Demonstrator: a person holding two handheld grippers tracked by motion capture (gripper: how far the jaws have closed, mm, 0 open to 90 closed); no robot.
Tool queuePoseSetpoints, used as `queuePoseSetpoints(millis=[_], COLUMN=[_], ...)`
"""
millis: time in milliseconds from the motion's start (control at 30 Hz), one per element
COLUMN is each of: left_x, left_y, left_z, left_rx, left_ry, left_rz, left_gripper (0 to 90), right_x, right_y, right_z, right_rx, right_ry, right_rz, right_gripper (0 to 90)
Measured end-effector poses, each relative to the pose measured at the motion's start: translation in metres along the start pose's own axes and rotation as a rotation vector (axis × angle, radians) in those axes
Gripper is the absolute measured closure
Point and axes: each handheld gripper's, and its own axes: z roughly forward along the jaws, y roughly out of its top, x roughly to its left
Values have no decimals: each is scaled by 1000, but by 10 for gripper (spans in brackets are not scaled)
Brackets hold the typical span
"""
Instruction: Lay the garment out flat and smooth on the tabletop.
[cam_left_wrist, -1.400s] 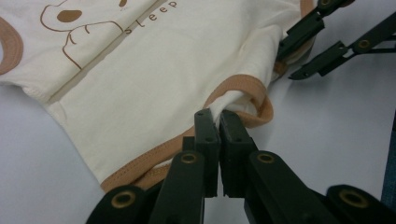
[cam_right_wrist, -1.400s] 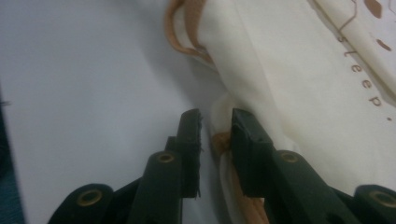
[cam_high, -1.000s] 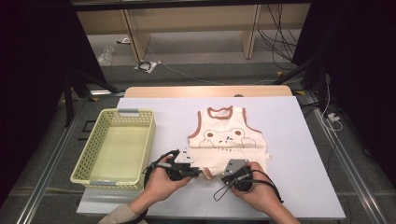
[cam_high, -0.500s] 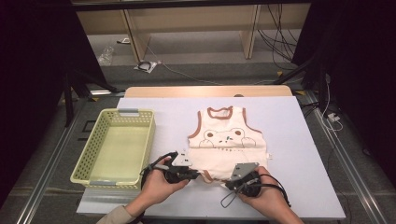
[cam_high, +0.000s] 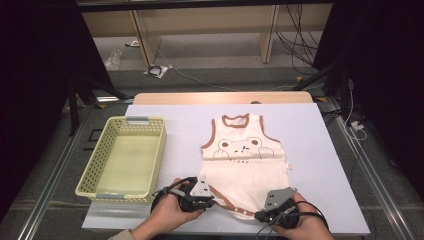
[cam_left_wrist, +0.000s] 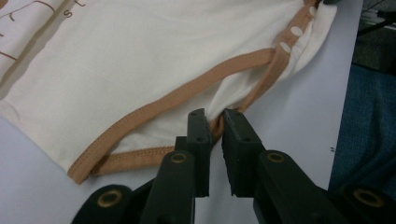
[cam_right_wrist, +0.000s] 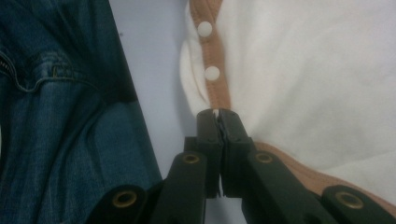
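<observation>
A cream baby bodysuit (cam_high: 245, 165) with brown trim and a bear print lies flat on the white table (cam_high: 320, 150), neck away from me. My left gripper (cam_high: 212, 202) is at its bottom hem. In the left gripper view the jaws (cam_left_wrist: 214, 119) have just been opening; a small gap shows, with the brown trim (cam_left_wrist: 187, 93) bunched at their tips. My right gripper (cam_high: 257, 216) holds the snap flap at the bottom. In the right gripper view it (cam_right_wrist: 217, 116) is shut on the trim just below two white snaps (cam_right_wrist: 211, 73).
A yellow plastic basket (cam_high: 155, 165) stands empty at the table's left. The near table edge runs just under both hands. The person's blue jeans (cam_right_wrist: 56, 116) show beyond that edge. Shelving legs and cables lie on the floor behind the table.
Both hands have drawn toward the near edge, the right one farther and to the right. The bodysuit's bottom has been pulled out longer with them.
</observation>
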Motion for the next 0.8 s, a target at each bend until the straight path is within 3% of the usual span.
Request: queuePoseSetpoints(millis=[67,167,233,300,367,500,667,800], left_x=[0,3,9,17,20,10,4,1], left_y=[-1,-4,-6,-7,-9,-9,-7,-5], left_z=[-1,-5,-10,-14,-14,-3,9,14], left_rx=[8,22,24,23,34,56,77,79], left_ry=[4,12,50,69,81,-13,-65,-102], left_rz=[5,4,2,-16,-8,11,57,68], left_gripper=[786,767,744,700,649,576,544,558], right_x=[0,0,0,1,2,9,12,11], right_y=[-1,-1,0,2,6,19,30,37], right_z=[1,0,-2,-4,-4,8,28,36], right_rx=[31,36,39,21,4,-13,34,45], right_ry=[6,9,15,-10,-32,-29,-36,-14], right_rz=[-6,-9,3,-9,-28,-76,-125,-129], right_gripper=[884,860,804,762,708,641,603,682])
